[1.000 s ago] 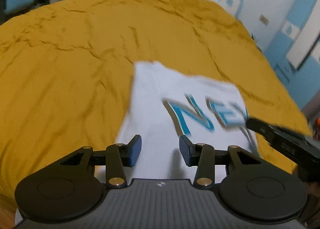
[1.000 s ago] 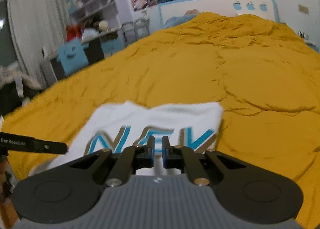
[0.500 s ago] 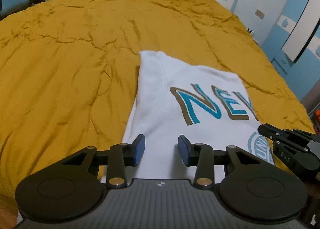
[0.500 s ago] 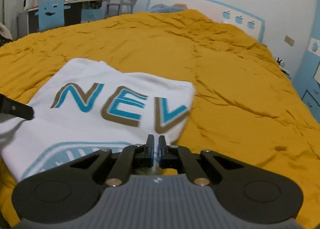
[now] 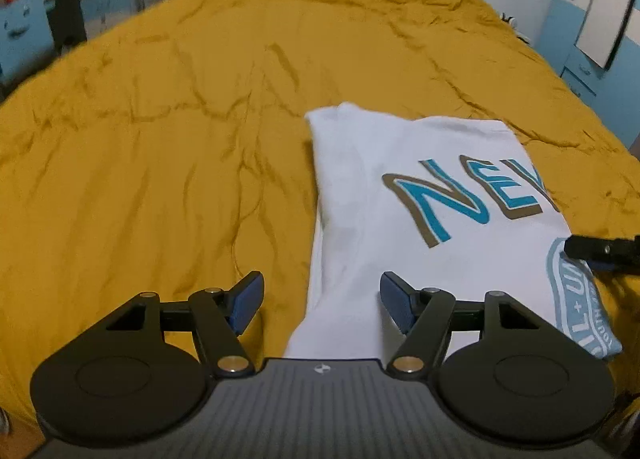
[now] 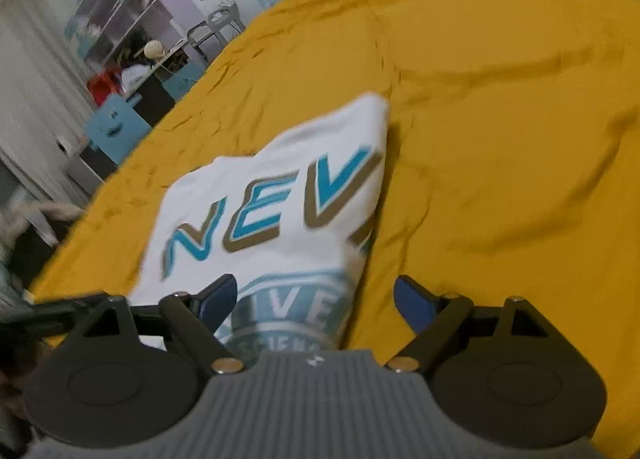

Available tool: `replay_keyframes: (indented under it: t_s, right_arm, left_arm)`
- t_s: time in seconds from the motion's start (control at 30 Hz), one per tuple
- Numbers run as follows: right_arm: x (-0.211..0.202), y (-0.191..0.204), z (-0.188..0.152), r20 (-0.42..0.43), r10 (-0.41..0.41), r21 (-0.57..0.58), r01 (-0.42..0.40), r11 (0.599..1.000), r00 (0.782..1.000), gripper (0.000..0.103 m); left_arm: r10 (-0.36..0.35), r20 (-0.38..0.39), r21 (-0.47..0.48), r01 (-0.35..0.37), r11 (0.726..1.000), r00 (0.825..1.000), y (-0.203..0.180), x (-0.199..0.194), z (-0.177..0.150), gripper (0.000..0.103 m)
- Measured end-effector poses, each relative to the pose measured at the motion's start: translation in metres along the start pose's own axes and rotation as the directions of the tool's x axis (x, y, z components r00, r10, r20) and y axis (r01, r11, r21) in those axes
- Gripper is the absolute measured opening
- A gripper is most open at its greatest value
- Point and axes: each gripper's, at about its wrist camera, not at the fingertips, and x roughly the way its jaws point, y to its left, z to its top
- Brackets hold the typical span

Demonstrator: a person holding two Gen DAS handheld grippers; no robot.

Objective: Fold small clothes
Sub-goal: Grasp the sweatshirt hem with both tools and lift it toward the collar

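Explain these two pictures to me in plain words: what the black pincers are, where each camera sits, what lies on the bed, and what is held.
No robot here: a person holds a two-finger gripper in each hand, each with a wide-angle camera looking along its fingers. One picture is from the left gripper, the other from the right gripper. A folded white T-shirt with blue lettering lies on a bed's mustard-yellow blanket. Both grippers' jaws are opening; each straddles a near edge of the shirt, but the pads grip nothing. The black tip at the left picture's right edge is the other gripper.
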Motion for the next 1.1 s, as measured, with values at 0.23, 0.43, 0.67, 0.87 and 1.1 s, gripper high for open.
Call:
replay_keyframes:
  t_s: [0.23,0.43,0.67,0.87,1.1]
  right_arm:
    - [0.01,-0.029,0.004,-0.061,0.187,0.247,-0.167,0.954,0.98,0.083]
    - [0.023,-0.048,0.007,-0.091,0.265,0.331,-0.222,0.917,0.96,0.082]
    - [0.048,-0.058,0.019,-0.137,0.376,0.411,-0.293,0.863,0.916,0.083]
    - [0.076,-0.072,0.022,-0.113,0.469,0.536,-0.344,0.771,0.876,0.082]
    - [0.099,-0.07,0.022,-0.107,0.519,0.572,-0.375,0.729,0.848,0.082]
  left_arm:
    - [-0.106,-0.084,-0.08,0.099,0.992,0.991,0.017,0.015,0.007,0.078]
    - [-0.214,-0.131,-0.145,0.195,0.97,0.968,0.026,0.034,0.016,0.079]
    - [-0.431,-0.172,-0.273,0.377,0.885,0.886,0.046,0.07,0.027,0.081]
    - [-0.593,-0.163,-0.375,0.506,0.776,0.789,0.067,0.099,0.033,0.081]
    - [-0.718,-0.132,-0.468,0.595,0.653,0.684,0.075,0.131,0.037,0.08]
